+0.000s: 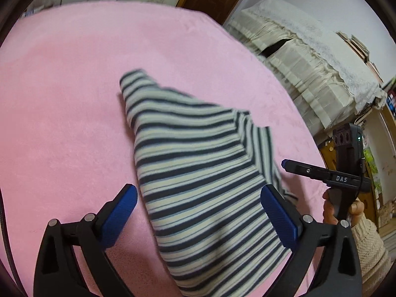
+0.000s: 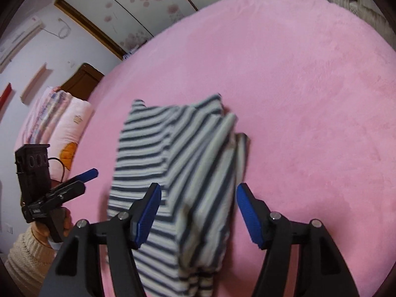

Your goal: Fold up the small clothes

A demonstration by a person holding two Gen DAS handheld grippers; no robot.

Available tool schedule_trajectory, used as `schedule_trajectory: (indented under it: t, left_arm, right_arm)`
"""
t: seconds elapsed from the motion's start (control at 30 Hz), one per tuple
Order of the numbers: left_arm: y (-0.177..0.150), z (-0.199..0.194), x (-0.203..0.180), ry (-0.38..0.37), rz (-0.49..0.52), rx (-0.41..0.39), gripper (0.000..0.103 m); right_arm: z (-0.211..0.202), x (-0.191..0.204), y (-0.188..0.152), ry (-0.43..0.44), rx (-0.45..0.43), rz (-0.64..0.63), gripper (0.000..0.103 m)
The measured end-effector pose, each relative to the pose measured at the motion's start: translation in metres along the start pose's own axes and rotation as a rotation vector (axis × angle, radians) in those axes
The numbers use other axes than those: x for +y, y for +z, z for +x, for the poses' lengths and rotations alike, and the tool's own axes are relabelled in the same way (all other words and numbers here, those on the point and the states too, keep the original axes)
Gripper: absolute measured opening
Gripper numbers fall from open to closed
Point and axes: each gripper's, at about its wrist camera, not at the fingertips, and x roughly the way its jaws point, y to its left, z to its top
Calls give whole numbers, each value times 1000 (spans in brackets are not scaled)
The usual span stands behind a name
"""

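Navy-and-cream striped knit garment (image 1: 198,173), part-folded on pink plush blanket (image 1: 61,99); left gripper (image 1: 198,212) and right gripper (image 2: 198,212) spread wide, empty; next: grasp an edge.

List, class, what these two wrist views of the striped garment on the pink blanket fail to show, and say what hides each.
- Navy-and-cream striped knit garment: near hem cut off by the bottom edge in both views; motion blur smears its folds in the right wrist view.
- What type of garment it is: cannot be told.
- Pink plush blanket beneath the cloth: covered.
- Open left gripper and open right gripper: whether either touches the cloth is unclear.
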Motion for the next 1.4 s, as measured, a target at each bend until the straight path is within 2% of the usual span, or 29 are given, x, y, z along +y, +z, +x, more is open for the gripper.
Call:
schedule_trajectory:
  t: [0.2,0.37,0.57,0.6,0.67,0.73,0.8,0.87,0.9,1.0,1.1,1.23,1.4]
  left_arm:
    - [-5,33,34,-87,-109,48,99]
    - [-5,57,48,-138,-154,68,95]
    - [1,78,47,-201,-179,54,87]
    - [2,79,48,-202,-185,49,83]
    - [3,83,48,-171,-194,32,69]
    - [3,83,50,-134,-192,23,51]
    - [3,83,49,-102,-174,17,41]
    - [3,81,44,-71,-142,1,33]
    - [3,79,36,-30,-103,-11,30]
    - [3,73,10,86,-8,-45,25]
    - [4,62,-15,166,62,-86,24]
    - [5,34,-36,194,102,-130,23]
    - [5,-16,-54,202,132,-180,23]
  right_arm:
    - [24,-25,-3,65,47,70,64]
    - [39,-38,0,126,61,111,64]
    - [58,-35,13,201,54,130,64]
    - [60,-33,15,208,50,134,64]
    - [68,-27,19,202,43,132,63]
    - [72,-18,20,179,27,100,54]
    - [73,-10,18,154,26,58,34]
    - [70,-3,14,122,9,23,26]
    - [67,1,13,102,0,5,24]
    - [59,18,8,15,-32,-73,21]
    - [47,42,3,-74,-75,-135,20]
    - [23,68,0,-120,-141,-189,19]
    - [-19,105,-8,-130,-209,-247,19]
